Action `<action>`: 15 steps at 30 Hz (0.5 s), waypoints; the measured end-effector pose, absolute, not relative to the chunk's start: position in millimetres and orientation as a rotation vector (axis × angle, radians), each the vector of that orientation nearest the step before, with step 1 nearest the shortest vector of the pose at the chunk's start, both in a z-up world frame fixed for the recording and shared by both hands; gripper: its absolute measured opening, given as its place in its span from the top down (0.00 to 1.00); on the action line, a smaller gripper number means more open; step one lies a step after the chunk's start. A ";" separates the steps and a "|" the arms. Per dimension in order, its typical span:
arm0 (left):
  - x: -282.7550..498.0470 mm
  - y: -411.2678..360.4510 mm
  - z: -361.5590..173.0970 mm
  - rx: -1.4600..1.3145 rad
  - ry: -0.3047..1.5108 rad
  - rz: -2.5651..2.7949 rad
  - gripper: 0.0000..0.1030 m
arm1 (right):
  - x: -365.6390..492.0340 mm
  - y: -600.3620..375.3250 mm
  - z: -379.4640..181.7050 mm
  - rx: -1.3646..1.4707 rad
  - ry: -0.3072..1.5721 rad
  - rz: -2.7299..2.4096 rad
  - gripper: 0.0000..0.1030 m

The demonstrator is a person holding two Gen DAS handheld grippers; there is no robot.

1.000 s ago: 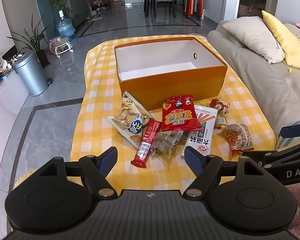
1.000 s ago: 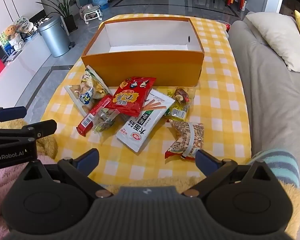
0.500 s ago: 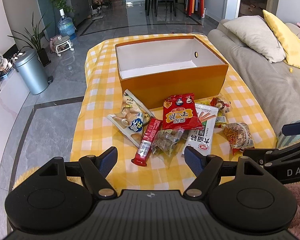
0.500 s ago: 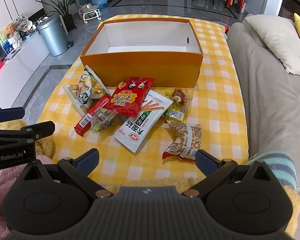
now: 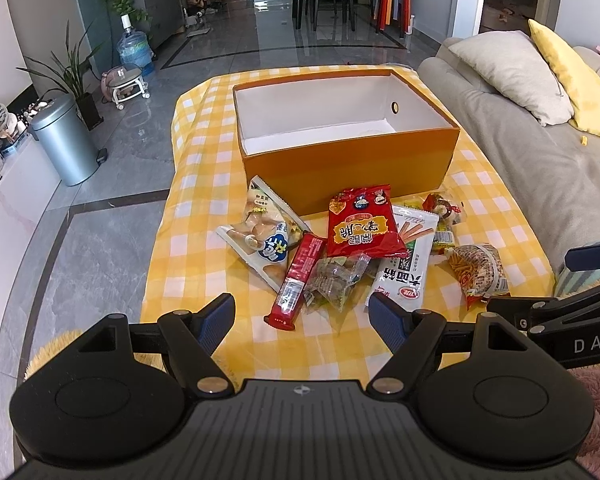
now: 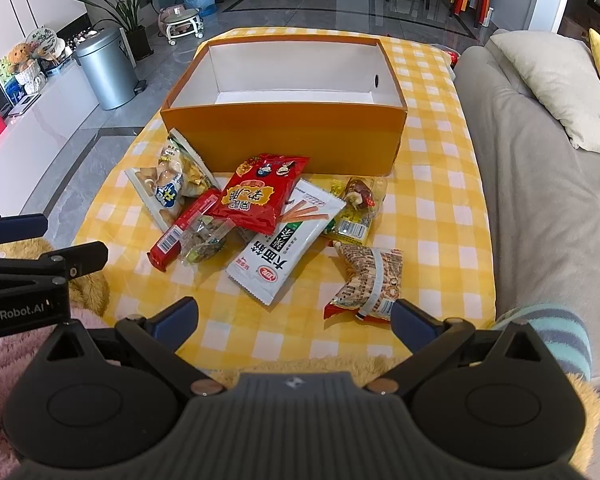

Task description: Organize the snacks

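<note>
Sofa (image 6: 540, 184), grey w/ a beige cushion, runs along the table's right side; table wears a yellow-and-white checked cloth (image 5: 196, 216); orange box (image 5: 352, 160), open-topped w/ white inside, sits on the far half, nothing visible in it. Snacks lie in a heap on the cloth just in front of the box, none inside: white noodle-snack pack (image 6: 288, 244) lowest in the middle, red chip bag (image 6: 260, 196) overlapping its top, pale biscuit bag (image 6: 172, 184) leaning at the box's near-left corner, orange-patterned bag (image 6: 372, 280) apart at the near right, slim red bar (image 5: 298, 276) on the left, clear candy pouch (image 5: 334, 276) beside it, small yellow-green pack (image 6: 356, 212) by the box front. Left gripper (image 5: 302, 316) hovers at the near edge, jaws wide apart, holding nothing; right gripper (image 6: 294, 318) likewise, jaws spread, empty.
</note>
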State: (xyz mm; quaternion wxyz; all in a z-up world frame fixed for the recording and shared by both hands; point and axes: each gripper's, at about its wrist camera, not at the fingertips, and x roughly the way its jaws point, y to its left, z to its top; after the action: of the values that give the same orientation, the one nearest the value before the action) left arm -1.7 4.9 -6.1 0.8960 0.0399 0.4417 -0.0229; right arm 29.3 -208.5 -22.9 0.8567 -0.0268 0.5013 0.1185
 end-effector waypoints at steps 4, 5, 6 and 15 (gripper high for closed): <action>-1.8 5.2 -6.1 0.082 0.916 -0.046 0.13 | 29.1 -208.1 -23.0 -0.057 1.052 0.249 0.04; -1.8 5.3 -6.1 0.082 0.917 -0.046 0.13 | 29.1 -208.1 -23.0 -0.057 1.052 0.249 0.04; -1.9 5.6 -6.6 0.082 0.918 -0.045 0.13 | 29.2 -208.3 -23.0 -0.056 1.052 0.248 0.04; -2.6 6.2 -7.3 0.079 0.924 -0.044 0.13 | 29.4 -207.9 -23.5 -0.056 1.053 0.247 0.04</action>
State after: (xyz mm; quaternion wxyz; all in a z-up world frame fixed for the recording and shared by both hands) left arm -2.6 6.2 -7.3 0.8942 0.0382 0.4455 -0.0210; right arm 29.4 -207.9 -23.5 0.8569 -0.0266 0.5012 0.1174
